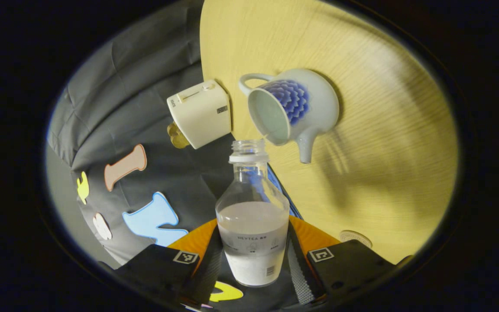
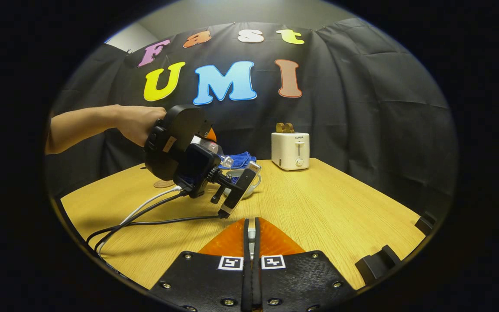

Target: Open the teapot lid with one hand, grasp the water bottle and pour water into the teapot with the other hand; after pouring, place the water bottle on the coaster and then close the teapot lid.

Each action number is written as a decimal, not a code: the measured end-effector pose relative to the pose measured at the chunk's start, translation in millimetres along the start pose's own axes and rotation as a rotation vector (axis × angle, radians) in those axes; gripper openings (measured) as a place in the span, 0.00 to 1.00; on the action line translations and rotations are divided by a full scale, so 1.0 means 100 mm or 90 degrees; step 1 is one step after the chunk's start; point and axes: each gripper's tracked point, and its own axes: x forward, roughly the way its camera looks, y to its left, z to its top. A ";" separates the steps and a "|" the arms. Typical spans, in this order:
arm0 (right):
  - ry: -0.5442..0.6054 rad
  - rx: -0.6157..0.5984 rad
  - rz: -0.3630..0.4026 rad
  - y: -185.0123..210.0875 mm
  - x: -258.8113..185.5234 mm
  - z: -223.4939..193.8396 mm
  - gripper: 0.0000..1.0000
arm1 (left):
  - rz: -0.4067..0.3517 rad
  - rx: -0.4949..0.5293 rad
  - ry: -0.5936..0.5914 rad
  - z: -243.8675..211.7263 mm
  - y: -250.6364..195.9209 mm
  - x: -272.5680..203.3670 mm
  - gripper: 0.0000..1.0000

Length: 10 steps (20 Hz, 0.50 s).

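My left gripper (image 1: 254, 255) is shut on a clear water bottle (image 1: 253, 225) with no cap, part full of pale liquid. The bottle's mouth sits right at the open rim of the white teapot (image 1: 295, 108) with its blue flower pattern; I see no stream. The teapot stands lidless on the wooden table (image 1: 383, 143). In the right gripper view a hand holds the left gripper (image 2: 225, 171) tilted over the teapot (image 2: 249, 184). My right gripper (image 2: 251, 242) hovers low over the table, its jaws nearly together on a pale sliver that looks like the teapot lid's knob.
A white toaster (image 2: 290, 151) with toast stands at the table's back edge. A round coaster (image 2: 164, 183) lies beyond the left gripper, and it is the coaster (image 1: 353, 237) by my left finger. A blue cloth (image 2: 241, 158) lies behind the teapot. Cables (image 2: 145, 219) trail over the table.
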 end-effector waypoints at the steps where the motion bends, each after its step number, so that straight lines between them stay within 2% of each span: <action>1: 0.000 0.001 0.000 0.00 0.01 0.01 0.01 | -0.001 -0.005 -0.003 0.02 0.00 0.00 0.78; 2: 0.001 0.000 0.000 0.00 0.01 0.00 0.01 | -0.001 -0.010 -0.005 0.03 -0.01 -0.01 0.84; 6: -0.002 -0.001 -0.005 -0.02 0.01 0.02 0.01 | -0.002 -0.036 -0.014 0.03 -0.03 -0.02 0.84; 10: -0.013 -0.005 -0.008 -0.02 0.01 0.09 0.01 | -0.002 -0.093 -0.023 -0.01 -0.06 -0.05 0.84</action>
